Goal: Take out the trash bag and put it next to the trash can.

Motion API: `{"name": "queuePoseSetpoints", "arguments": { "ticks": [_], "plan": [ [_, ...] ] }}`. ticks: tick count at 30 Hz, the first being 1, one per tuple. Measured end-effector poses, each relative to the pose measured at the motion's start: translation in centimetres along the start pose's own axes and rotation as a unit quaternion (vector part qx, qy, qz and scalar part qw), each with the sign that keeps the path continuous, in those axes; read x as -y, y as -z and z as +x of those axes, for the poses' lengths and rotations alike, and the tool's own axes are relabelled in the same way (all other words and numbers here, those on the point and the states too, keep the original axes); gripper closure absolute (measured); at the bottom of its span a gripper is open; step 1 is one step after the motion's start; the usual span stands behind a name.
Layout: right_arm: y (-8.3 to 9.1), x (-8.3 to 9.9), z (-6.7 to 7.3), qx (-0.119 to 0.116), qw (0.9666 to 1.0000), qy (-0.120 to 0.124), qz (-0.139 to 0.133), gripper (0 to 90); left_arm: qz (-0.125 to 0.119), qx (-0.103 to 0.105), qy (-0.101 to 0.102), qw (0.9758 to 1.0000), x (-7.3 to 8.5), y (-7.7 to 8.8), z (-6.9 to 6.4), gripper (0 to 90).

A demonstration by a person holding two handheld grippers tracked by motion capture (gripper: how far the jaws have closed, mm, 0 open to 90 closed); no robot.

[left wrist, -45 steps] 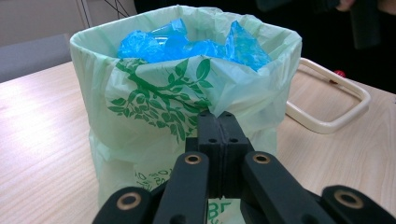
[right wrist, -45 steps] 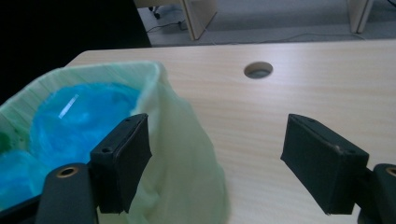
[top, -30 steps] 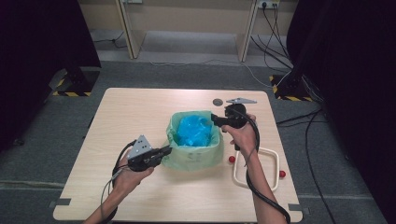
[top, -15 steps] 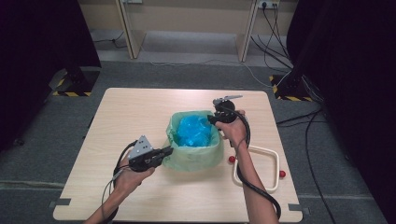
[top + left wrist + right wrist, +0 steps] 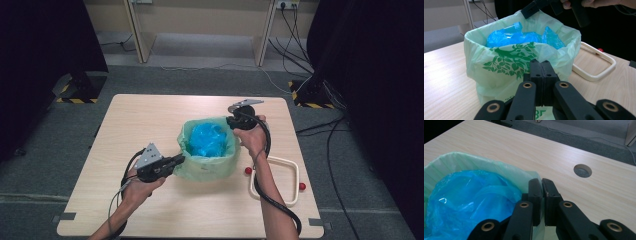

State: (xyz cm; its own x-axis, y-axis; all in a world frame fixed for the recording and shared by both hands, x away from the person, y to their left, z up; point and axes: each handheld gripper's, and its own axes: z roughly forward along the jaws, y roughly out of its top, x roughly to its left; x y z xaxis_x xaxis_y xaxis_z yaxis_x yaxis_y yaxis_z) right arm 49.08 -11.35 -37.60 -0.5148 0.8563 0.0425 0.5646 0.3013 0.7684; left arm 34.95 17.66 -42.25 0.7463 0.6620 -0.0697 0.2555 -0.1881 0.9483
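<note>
— Holding the green bag (image 5: 206, 165) from both sides, aren't they?

— Yes. The left tool (image 5: 541, 75) is shut on its near wall, low down; the right tool (image 5: 541, 195) is pinched on the far rim. My guess: stretching the mouth open around the blue bag (image 5: 207, 140) inside.

— Where does it sit?

— Mid-surface (image 5: 150, 120), beside the white frame (image 5: 287, 192) on its right.

— Room to move?

— Plenty toward the left and far edges; the frame and two red balls (image 5: 247, 170) crowd the right.
</note>
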Motion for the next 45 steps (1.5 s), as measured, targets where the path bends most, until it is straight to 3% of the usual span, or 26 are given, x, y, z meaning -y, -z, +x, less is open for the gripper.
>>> {"name": "queuePoseSetpoints", "arguments": {
  "ticks": [6, 13, 25, 38, 45],
  "plan": [
    [0.5, -0.7, 0.2, 0.0, 0.9999, 0.001, -0.015, 88.6, -0.01, 0.002, 0.004, 0.9999, -0.5, 0.2, 0.2, 89.9],
    [1.7, -1.8, 0.8, -0.022, 0.9989, -0.011, -0.04, 89.3, -0.031, 0.006, 0.018, 0.9993, -1.5, 0.6, 0.7, 90.0],
    [3.7, -4.2, 1.6, -0.048, 0.996, -0.017, -0.074, 89.5, -0.078, 0.011, 0.035, 0.9962, -4.5, 1.8, 1.4, 90.0],
    [5.2, -7.0, 3.0, -0.074, 0.9919, -0.024, -0.1, 89.4, -0.102, 0.001, 0.036, 0.9942, -7.2, 3.6, 2.3, 90.0],
    [5.8, -8.4, 4.2, -0.093, 0.9889, -0.024, -0.113, 89.3, -0.11, -0.014, 0.022, 0.9936, -8.9, 4.9, 2.9, 90.0]
  ]
}}
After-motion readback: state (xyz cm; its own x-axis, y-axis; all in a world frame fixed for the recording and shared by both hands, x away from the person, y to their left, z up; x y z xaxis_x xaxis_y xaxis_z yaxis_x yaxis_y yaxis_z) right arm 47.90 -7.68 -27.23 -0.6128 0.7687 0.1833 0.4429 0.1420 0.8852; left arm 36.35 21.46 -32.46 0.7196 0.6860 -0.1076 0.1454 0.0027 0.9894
